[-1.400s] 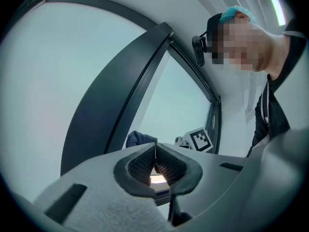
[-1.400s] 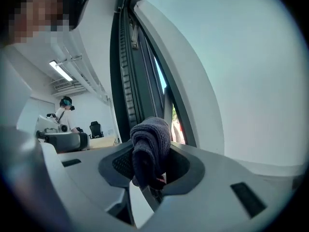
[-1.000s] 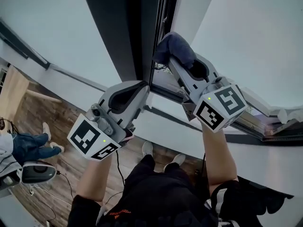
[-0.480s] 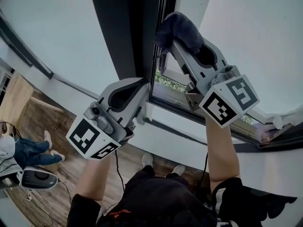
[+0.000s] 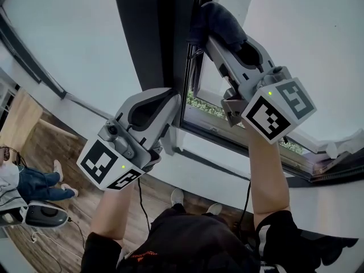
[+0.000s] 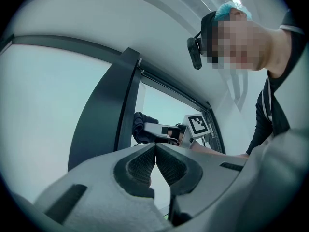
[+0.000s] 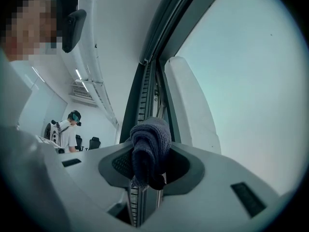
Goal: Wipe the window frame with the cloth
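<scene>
Wooden floor [image 5: 42, 149]; jeans-clad legs [image 5: 34, 181]; distant person [image 7: 72, 129] standing.

Dark blue-grey cloth [image 5: 216, 24] (ribbed knit) — black window frame [image 5: 151, 38].

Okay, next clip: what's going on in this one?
A person holds a claw in each hand at a window. The right claw is shut on a dark cloth and is raised to the inner track of the dark window frame, so the wiping looks to be under way. The left claw is shut on nothing and sits lower, beside the frame.
</scene>
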{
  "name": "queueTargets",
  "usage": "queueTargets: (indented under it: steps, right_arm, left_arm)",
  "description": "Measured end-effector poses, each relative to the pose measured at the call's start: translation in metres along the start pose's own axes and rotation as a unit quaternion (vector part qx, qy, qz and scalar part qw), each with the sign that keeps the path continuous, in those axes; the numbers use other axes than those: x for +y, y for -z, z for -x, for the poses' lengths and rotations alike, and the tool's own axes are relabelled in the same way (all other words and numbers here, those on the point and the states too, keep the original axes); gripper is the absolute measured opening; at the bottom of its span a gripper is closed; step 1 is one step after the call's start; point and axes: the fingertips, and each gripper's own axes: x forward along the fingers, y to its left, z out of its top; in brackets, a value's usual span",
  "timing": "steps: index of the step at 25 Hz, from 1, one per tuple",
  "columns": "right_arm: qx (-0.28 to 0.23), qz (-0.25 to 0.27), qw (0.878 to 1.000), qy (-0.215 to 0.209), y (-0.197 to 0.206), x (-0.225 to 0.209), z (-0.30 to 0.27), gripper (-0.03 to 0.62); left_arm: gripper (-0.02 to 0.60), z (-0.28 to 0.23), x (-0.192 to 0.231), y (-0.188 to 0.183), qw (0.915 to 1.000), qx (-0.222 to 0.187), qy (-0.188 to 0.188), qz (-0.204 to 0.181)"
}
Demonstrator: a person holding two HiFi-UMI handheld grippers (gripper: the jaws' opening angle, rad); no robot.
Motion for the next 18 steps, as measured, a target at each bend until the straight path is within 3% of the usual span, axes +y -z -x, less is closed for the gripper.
queueTargets:
  steps: [18]
  right_arm:
    - [0.008,-0.022,1.000,-0.011,0.020,-0.001,-0.008,0.123]
  left_arm:
    - [0.021,-0.003,0.005,0.016,0.9998,0.012,-0.004,0.015]
